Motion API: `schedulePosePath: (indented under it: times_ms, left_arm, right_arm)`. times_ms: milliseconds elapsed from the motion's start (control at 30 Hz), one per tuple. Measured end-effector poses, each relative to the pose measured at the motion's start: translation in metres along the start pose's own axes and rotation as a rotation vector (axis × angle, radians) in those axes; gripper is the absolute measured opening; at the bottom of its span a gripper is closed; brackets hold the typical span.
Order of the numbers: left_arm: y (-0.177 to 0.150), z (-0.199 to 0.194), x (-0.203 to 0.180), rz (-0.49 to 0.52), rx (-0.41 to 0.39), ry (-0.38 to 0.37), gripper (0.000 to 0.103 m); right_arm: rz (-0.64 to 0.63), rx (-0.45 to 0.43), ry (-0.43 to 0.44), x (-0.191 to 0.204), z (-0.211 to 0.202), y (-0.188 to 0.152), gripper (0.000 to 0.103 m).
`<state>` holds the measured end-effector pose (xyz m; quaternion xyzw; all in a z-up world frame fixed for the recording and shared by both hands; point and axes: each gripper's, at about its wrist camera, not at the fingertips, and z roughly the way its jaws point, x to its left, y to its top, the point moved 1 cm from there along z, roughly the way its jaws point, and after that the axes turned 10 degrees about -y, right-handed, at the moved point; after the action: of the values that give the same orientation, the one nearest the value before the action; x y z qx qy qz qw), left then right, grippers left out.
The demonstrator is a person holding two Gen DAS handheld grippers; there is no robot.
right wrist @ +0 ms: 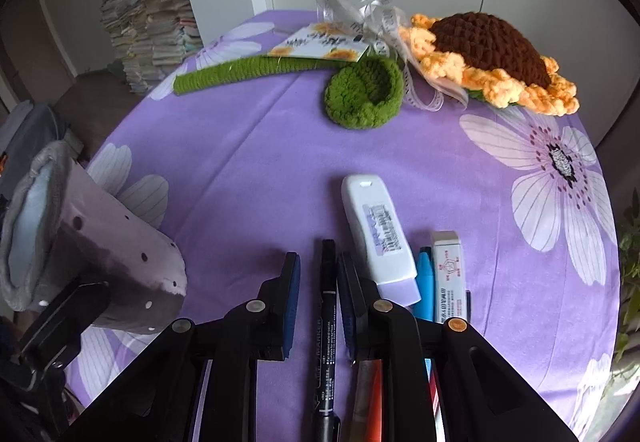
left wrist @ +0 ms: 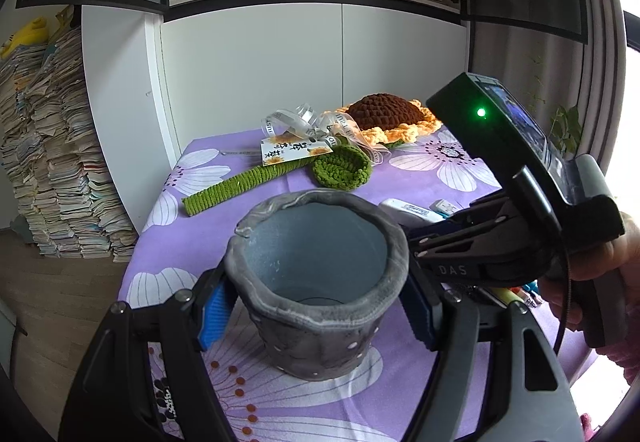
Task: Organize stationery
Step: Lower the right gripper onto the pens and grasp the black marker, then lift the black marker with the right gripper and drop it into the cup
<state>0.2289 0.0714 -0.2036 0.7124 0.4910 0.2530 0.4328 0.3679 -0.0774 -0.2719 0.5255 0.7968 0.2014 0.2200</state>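
Nearest our lenses are our two claws. Left claw (left wrist: 316, 316) is clamped on the grey pen holder (left wrist: 316, 282), blue pads pressing its sides just under the rolled rim. Right claw (right wrist: 319, 282) straddles the black marker (right wrist: 326, 326); its pads stand close on either side of the barrel, narrow gaps visible, so we read it as apart, not gripping.

Largest to smallest:

Worktop (right wrist: 248, 170): covered in purple cloth with big white flower prints, carries everything.

Crochet sunflower (right wrist: 492, 54): at the far edge, brown centre, orange petals, green stem lying toward the left with a cupped green leaf, a white ribbon bow and a printed card on the stem.

Pen holder: soft grey cup, mouth open, inside looks bare from the left wrist view. In the right wrist view it sits at far left, tilted with its mouth toward the left edge, well apart from the loose stationery.

White stapler-like case (right wrist: 378, 234): lies flat just right of the right claw, label up.

Marker: flat on the cloth, cap end pointing away from us.

White eraser (right wrist: 448, 274): in a printed sleeve, right of the case.

Blue pen (right wrist: 424, 282): wedged between case and eraser.

Red and yellow pens partly hidden under the right claw's frame; cannot tell how many.

A hand (left wrist: 592, 262) holds the right claw's handle in the left wrist view.
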Motion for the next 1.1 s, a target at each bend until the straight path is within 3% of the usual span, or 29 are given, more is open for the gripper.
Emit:
schedulePosePath:
  times_ms: [100,133,267,367,733,933,1100]
  left_arm:
    - [-0.001,-0.001,0.001,-0.006,-0.002,-0.003,0.071]
    - [0.0,-0.001,0.001,-0.008,-0.002,-0.003,0.071]
    - [-0.001,-0.002,0.001,-0.008,-0.003,-0.006,0.071]
    - [0.0,-0.001,0.0,-0.012,-0.001,-0.006,0.071]
    - [-0.001,0.0,-0.003,-0.004,-0.006,-0.018,0.07]
    - [0.0,0.001,-0.004,-0.006,-0.003,-0.019,0.071]
    - [0.0,0.004,-0.002,-0.011,-0.035,-0.025,0.071]
  right_arm:
    - [-0.015,-0.004,-0.007,0.001,0.002,0.0,0.02]
    - [-0.014,-0.005,-0.003,0.0,0.002,0.0,0.009]
    - [0.059,-0.02,0.096,-0.009,-0.011,0.0,0.009]
    - [0.1,-0.111,0.16,-0.015,-0.048,0.0,0.009]
    - [0.1,-0.488,0.177,-0.016,-0.177,0.006,0.009]
    - [0.089,-0.574,0.252,-0.011,-0.21,0.017,0.009]
    - [0.043,-0.576,0.294,0.007,-0.204,0.024,0.009]
